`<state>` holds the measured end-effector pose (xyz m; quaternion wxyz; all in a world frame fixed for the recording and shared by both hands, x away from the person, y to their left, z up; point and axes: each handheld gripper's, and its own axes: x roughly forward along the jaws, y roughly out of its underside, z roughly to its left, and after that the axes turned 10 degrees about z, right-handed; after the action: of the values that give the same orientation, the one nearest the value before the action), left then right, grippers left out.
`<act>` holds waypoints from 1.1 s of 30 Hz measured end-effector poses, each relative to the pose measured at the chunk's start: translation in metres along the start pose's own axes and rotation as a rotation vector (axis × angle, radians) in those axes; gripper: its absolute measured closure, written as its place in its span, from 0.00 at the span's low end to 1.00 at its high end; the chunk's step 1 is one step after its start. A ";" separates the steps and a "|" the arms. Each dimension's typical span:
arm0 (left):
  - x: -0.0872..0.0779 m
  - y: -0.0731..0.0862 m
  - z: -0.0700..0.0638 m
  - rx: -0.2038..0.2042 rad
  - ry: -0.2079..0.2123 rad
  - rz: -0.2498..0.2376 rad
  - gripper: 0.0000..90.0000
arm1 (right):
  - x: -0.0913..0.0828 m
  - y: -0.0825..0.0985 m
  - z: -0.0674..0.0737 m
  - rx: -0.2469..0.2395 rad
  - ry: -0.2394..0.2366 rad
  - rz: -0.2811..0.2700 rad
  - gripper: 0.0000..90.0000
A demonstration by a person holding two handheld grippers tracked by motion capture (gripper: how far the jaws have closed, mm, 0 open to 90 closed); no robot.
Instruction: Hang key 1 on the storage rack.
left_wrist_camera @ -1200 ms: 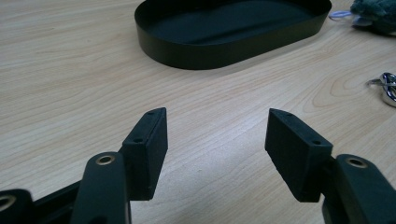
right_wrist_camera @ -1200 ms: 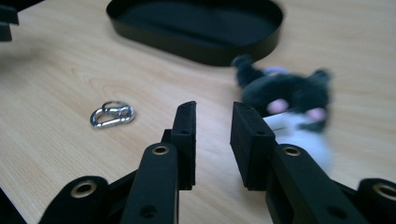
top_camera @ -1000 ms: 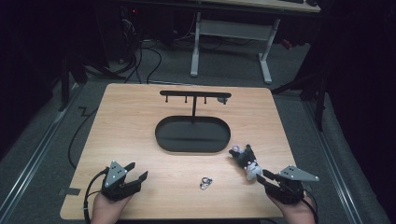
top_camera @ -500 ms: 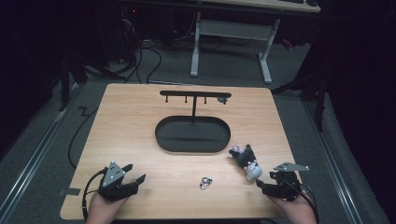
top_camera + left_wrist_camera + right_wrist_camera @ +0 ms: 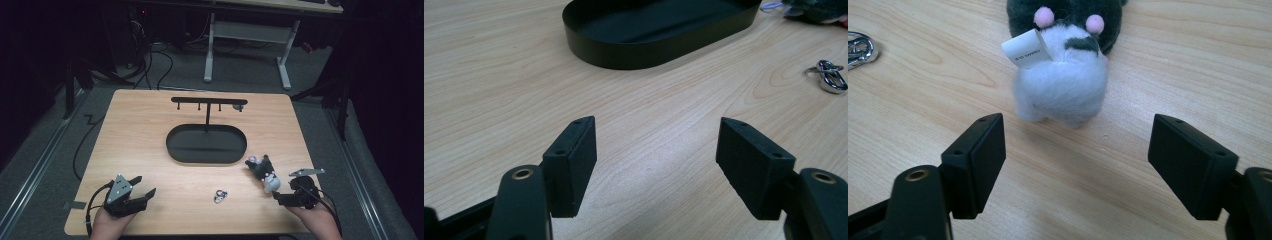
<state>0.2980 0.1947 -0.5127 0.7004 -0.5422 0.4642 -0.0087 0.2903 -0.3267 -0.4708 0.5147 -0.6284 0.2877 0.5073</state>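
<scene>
We saw the desk (image 5: 150, 130) fill the middle of the high view, with a black oval tray (image 5: 206, 144) at its centre and a small hook rack (image 5: 208, 102) standing just behind it. Right of the tray, towards the lower right of the frame, lay a small plush toy (image 5: 262, 172), dark and white, its long axis running diagonally from upper left down to lower right. Our right gripper (image 5: 284, 196) sat just beyond the toy's white end and was much the nearer; its jaws had just been opening and stood wide, nothing between them. In the right gripper view the toy (image 5: 1068, 75) lay just ahead of the jaws, apart from them, its dark far end cut off by the top edge. Our left gripper (image 5: 144, 187), lower left, stood wide and empty. A small metal clip (image 5: 220, 196) lay between the two; we could not make out its form.
</scene>
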 end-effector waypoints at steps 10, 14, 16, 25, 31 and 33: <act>0.002 0.000 0.001 -0.001 0.001 0.007 0.37 | -0.001 -0.007 0.004 -0.051 0.009 0.096 0.22; 0.002 0.001 0.001 0.000 0.003 0.009 0.37 | 0.002 -0.012 0.005 -0.066 -0.004 0.147 0.22; 0.002 0.001 0.001 0.003 0.003 0.012 0.37 | 0.003 -0.014 0.006 -0.079 0.001 0.178 0.21; 0.004 0.002 0.000 0.005 0.011 0.026 0.36 | 0.006 -0.027 0.014 -0.133 0.025 0.272 0.20; 0.005 0.001 -0.001 0.017 0.014 0.032 0.36 | 0.003 -0.040 0.016 -0.161 0.034 0.312 0.20; 0.005 0.002 -0.001 0.016 0.016 0.034 0.36 | 0.002 -0.046 0.017 -0.168 0.032 0.330 0.20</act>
<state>0.2993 0.1919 -0.5171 0.7009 -0.5286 0.4788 -0.0047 0.3257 -0.2967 -0.4561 0.3655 -0.6213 0.3518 0.5971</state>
